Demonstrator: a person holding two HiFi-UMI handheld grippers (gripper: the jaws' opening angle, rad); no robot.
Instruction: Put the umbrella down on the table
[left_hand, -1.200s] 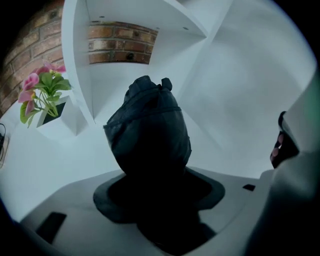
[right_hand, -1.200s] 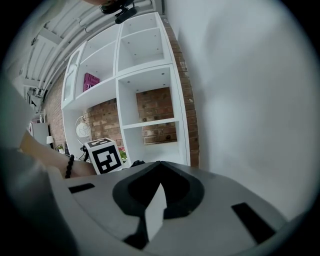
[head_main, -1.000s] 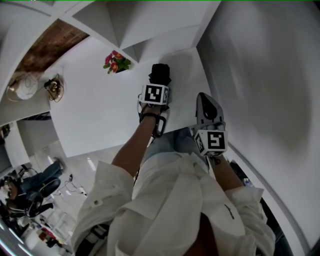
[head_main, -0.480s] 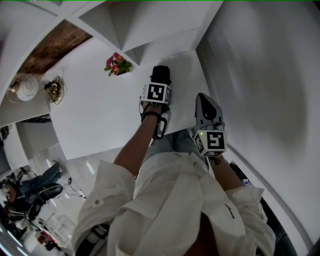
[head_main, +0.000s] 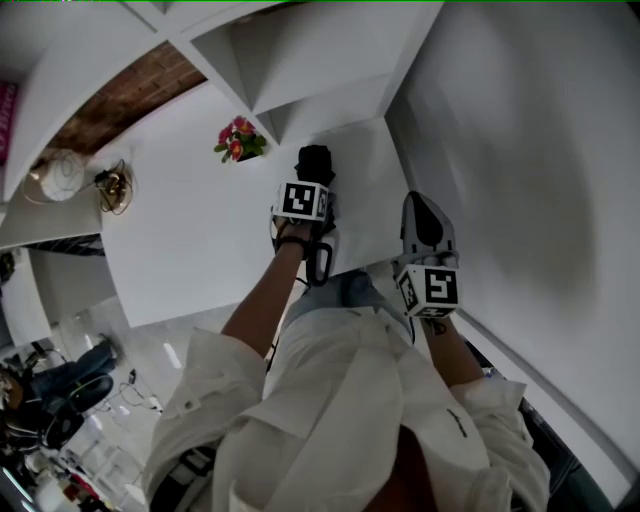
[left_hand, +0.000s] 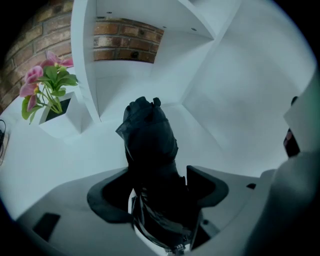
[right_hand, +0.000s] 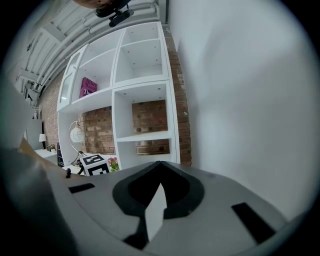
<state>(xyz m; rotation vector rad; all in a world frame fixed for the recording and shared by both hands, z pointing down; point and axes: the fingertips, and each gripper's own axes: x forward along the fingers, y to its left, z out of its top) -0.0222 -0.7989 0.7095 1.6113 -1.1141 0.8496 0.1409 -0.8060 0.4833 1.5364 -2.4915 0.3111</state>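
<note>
We have the folded black umbrella (left_hand: 150, 142) lying on the white table (head_main: 200, 240), near the back corner below the shelves (left_hand: 145, 30), its bunched end pointing away from us. Our left gripper (left_hand: 157, 172) straddles its near end with the jaws opening; we see a gap beside the fabric, so the pads do not press on it. Our right gripper (right_hand: 160, 167) is closed with nothing in it. The umbrella looks light to us, soft in the cloth but probably stiff along its core. We would take it firmly round the middle of the bundle, since slick fabric may slide.
</note>
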